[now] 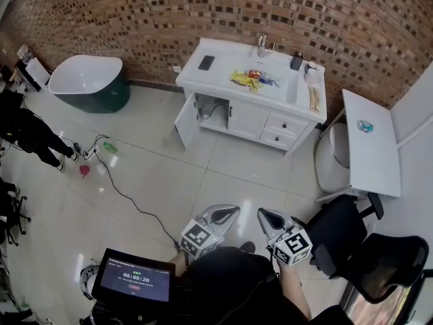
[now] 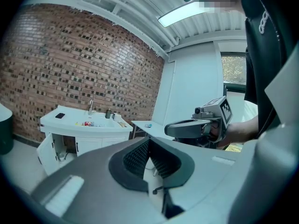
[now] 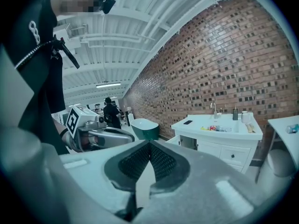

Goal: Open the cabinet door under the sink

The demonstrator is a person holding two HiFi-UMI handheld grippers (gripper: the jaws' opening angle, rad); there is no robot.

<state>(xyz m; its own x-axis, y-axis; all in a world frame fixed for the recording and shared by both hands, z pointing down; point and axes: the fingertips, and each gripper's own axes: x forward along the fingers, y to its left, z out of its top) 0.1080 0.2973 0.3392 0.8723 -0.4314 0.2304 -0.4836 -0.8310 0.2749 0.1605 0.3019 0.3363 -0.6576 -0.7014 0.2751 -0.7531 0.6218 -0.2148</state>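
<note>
The white sink cabinet (image 1: pixel 249 119) stands against the brick wall, far ahead of both grippers. Its left door (image 1: pixel 184 120) stands swung open, showing pipes inside; the middle door (image 1: pixel 246 121) is closed. My left gripper (image 1: pixel 232 210) and right gripper (image 1: pixel 262 212) are held side by side close to my body, pointing toward the cabinet, both shut with nothing between the jaws. The left gripper view shows the cabinet (image 2: pixel 93 141) small at the left with its door (image 2: pixel 45 152) open. In the right gripper view it (image 3: pixel 219 146) stands at the right.
A green and white bathtub (image 1: pixel 88 81) sits at the back left. A toilet (image 1: pixel 331 160), a white table (image 1: pixel 371 144) and black chairs (image 1: pixel 358 246) fill the right side. A black cable (image 1: pixel 128 196) runs across the tiled floor. A person (image 1: pixel 27 133) stands at far left.
</note>
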